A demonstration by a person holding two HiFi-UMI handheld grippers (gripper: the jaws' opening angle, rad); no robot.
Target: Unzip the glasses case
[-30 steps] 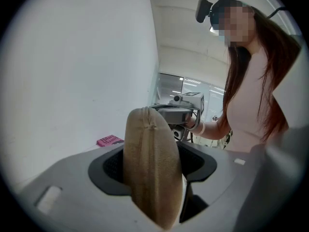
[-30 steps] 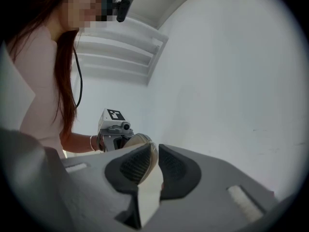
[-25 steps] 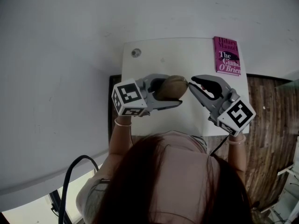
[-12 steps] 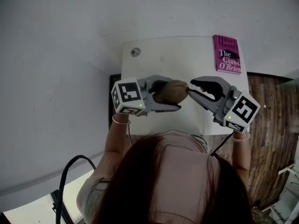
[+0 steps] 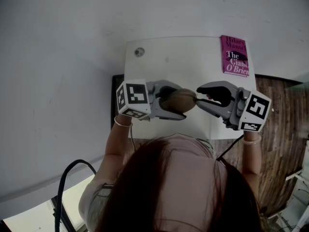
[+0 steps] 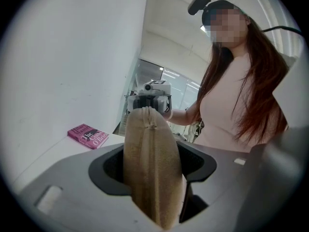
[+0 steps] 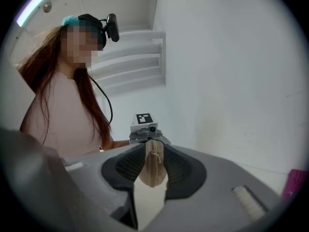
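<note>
Case (image 5: pixel 177 100) is held over the table (image 5: pixel 159 62), clamped across its middle in the left gripper (image 5: pixel 180 102); the right gripper (image 5: pixel 198 96) faces its right end, jaws opening wide, that end between them but unpressed; a book (image 5: pixel 234 57) lies at the table's far right corner.

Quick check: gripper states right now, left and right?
Left gripper: closed, holding the glasses case.
Right gripper: jaws opening, the case's end between them, not gripped.

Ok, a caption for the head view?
Left gripper grips the case; right gripper jaws opening around its zip end.
</note>
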